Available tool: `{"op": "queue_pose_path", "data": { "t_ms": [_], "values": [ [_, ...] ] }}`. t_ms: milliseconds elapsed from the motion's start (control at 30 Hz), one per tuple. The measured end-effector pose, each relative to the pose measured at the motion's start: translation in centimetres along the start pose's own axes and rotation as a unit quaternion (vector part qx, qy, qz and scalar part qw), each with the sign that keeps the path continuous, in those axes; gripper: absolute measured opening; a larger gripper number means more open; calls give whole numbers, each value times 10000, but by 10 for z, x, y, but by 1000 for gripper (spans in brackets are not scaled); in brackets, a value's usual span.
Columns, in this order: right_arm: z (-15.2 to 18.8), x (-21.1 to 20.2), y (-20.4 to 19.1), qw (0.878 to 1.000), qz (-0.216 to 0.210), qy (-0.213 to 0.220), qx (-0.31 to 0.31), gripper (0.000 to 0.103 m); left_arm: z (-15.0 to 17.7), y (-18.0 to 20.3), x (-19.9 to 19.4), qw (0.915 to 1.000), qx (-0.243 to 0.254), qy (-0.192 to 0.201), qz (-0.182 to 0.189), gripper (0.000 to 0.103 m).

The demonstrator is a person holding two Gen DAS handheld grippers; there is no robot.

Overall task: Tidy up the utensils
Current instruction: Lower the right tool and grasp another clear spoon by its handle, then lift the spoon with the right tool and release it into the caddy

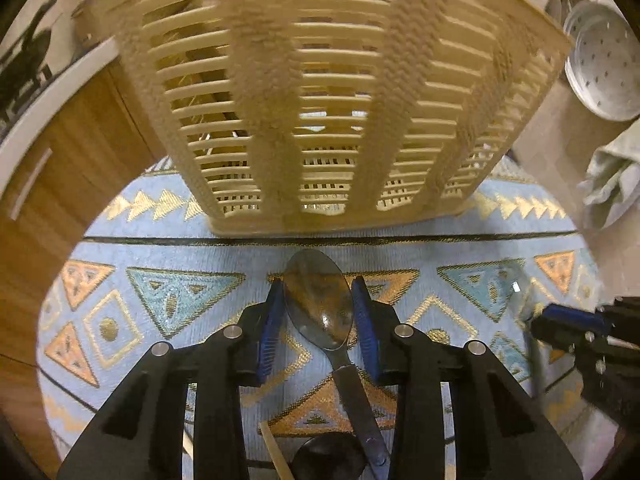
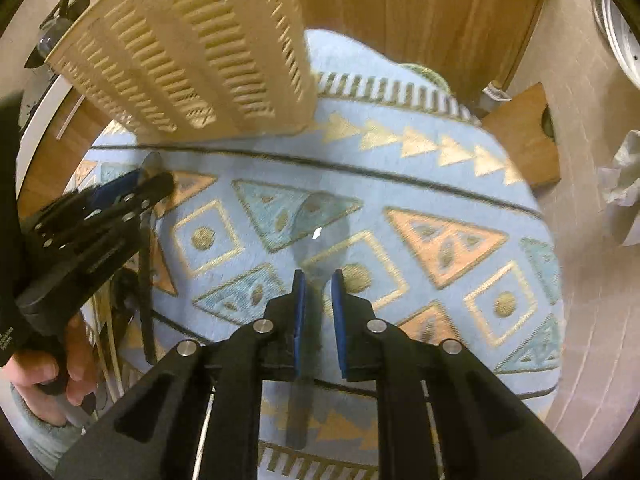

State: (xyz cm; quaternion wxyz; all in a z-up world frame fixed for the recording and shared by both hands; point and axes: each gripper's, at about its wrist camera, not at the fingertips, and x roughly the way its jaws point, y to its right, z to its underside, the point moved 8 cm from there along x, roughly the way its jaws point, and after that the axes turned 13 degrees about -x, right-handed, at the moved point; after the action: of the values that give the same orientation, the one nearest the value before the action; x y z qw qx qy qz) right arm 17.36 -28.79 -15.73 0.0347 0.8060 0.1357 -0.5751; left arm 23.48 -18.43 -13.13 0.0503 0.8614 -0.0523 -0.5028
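Left hand-held gripper (image 1: 318, 312) straddles clear spoon (image 1: 318, 300), pads at bowl's edges, contact unclear; spoon lies on patterned mat (image 1: 168, 216), just before slatted basket (image 1: 320, 92), likely its destination

Right hand-held gripper (image 2: 318, 304), jaws narrow, carries second clear spoon (image 2: 316, 236), bowl forward, ready for basket

A home kitchen: slatted cutlery basket (image 1: 320, 92), perforated metal pan (image 1: 604, 64), patterned mat (image 2: 420, 184).
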Motion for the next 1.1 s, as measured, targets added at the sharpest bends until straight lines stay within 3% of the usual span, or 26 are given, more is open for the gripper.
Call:
{"op": "queue_pose_path", "data": {
  "t_ms": [167,233,333,367,433,467,600,700,867,1000,1100],
  "values": [
    [-10,-3,8,9998,-63,-166,-43,21,-4,-15,-4,9985,-258,-60,482,32],
    [-11,1,6,9994,-181,-293,-50,40,-6,-23,-8,9980,-270,-3,569,32],
    [-16,2,1,9993,-39,-331,-153,46,-8,-34,-14,9976,-239,94,645,32],
    [-15,4,-1,9991,32,-386,-186,46,-9,-30,-14,9975,-220,116,661,32],
    [-11,10,-3,9979,68,-632,-124,32,-17,-23,-18,9974,-179,168,677,32],
    [-8,13,-6,9971,108,-742,-94,31,-18,-31,-20,9972,-161,193,701,32],
    [-9,15,-12,9965,351,-713,-245,12,-12,-46,-35,9963,-51,346,791,32],
    [-11,15,-15,9969,310,-659,-293,10,-10,-41,-41,9949,-28,408,917,31],
    [-13,-14,-26,9993,-31,-127,-346,10,-5,-36,-70,9873,62,722,1417,31],
    [-22,-59,-38,9962,-212,683,-501,10,-9,-37,-107,9764,105,1146,1830,31],
    [-30,-99,-54,9861,-191,1454,-779,10,-18,-38,-138,9672,92,1543,2015,31]
  ]
}}
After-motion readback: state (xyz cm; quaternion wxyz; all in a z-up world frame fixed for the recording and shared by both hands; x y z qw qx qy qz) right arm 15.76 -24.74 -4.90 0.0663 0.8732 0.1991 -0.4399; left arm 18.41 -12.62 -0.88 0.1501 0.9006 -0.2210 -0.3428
